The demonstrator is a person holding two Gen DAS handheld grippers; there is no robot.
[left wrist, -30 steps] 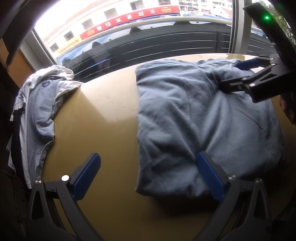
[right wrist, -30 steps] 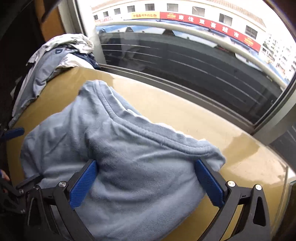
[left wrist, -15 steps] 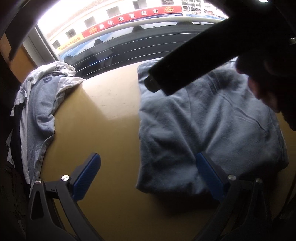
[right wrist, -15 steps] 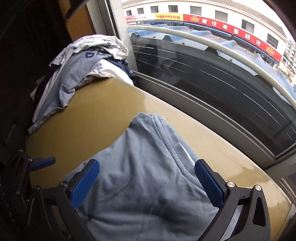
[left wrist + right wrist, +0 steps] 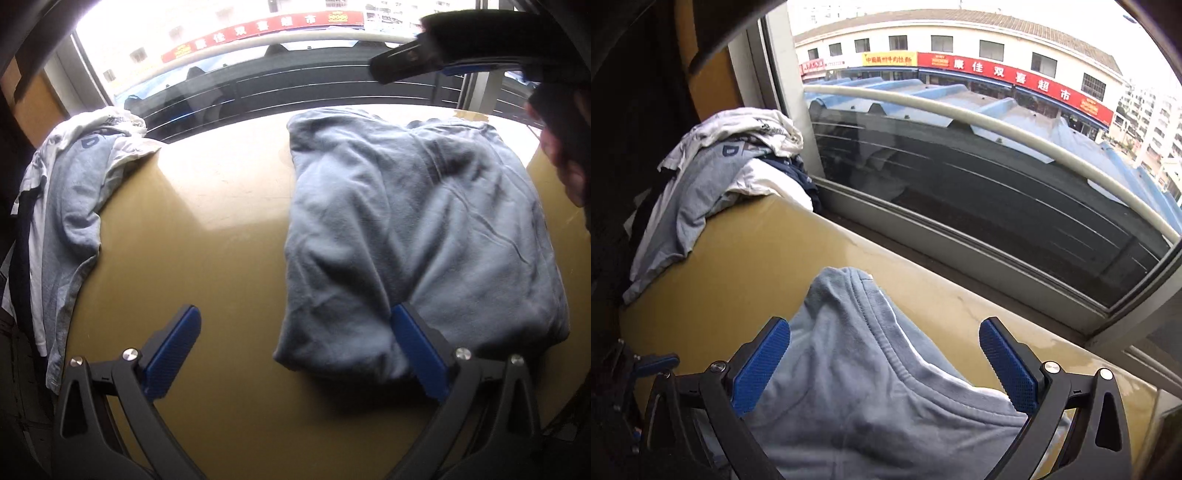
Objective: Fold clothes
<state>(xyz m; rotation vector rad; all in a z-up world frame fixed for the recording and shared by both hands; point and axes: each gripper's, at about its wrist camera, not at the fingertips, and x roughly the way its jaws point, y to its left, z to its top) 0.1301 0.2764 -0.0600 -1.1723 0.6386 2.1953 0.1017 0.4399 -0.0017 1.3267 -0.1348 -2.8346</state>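
The folded light-blue sweatshirt [image 5: 417,236] lay as a soft, roughly rectangular bundle at centre right of the left wrist frame, its fleece-like knit creased, a ribbed hem band showing in the right wrist frame [image 5: 882,339]. It rested on the smooth, glossy tan surface [image 5: 207,236], which reflected window glare. The left hand-held gripper [image 5: 295,350] had its blue textured pads wide apart; the right pad overlapped the bundle's near edge, the left pad sat over bare surface. The right hand-held gripper [image 5: 884,363] was likewise spread, nothing clamped, straddling the cloth from above; in the left wrist frame it appeared blurred at upper right [image 5: 458,59]. A rumpled pile of grey and white clothes [image 5: 70,206] draped over the surface's edge at far left, well apart from the bundle, with bare surface between. The surface's far edge ran close along the window sill [image 5: 960,251].
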